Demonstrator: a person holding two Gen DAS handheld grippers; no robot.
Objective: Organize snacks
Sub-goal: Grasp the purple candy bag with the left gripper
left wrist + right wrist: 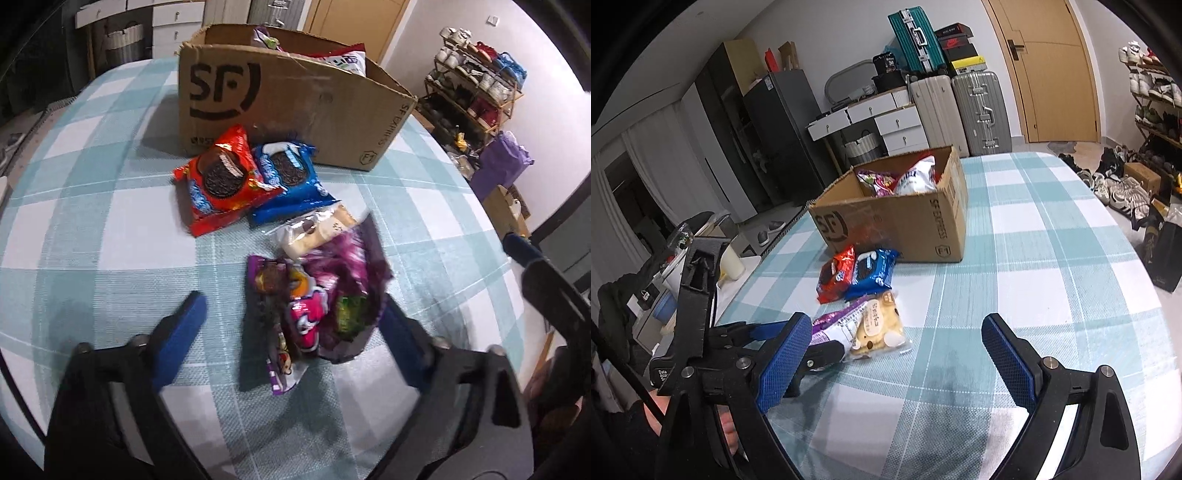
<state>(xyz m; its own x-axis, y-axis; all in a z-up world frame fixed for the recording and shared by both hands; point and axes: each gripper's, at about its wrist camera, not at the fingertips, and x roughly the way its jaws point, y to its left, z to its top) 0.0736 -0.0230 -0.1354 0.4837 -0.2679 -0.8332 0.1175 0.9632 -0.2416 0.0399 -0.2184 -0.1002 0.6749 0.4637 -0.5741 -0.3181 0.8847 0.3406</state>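
Inside the cardboard box (pixel 908 225), only the right wrist view shows snack bags (pixel 916 175).

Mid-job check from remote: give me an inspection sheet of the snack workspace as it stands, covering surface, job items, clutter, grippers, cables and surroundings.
Surface: table under a teal-and-white checked cloth.
Job's things: open SF cardboard box already holding some snack bags; beside it on the cloth a red Oreo pack, a blue Oreo pack, a cream bread pack and a purple snack bag.
Clutter: nothing seen on the cloth besides the snacks.
Grippers: left gripper open, straddling the purple snack bag, pads not pressing; right gripper open over bare cloth.
Cables: nothing seen.
Surroundings: suitcases, white drawers, wooden door, shoe rack.
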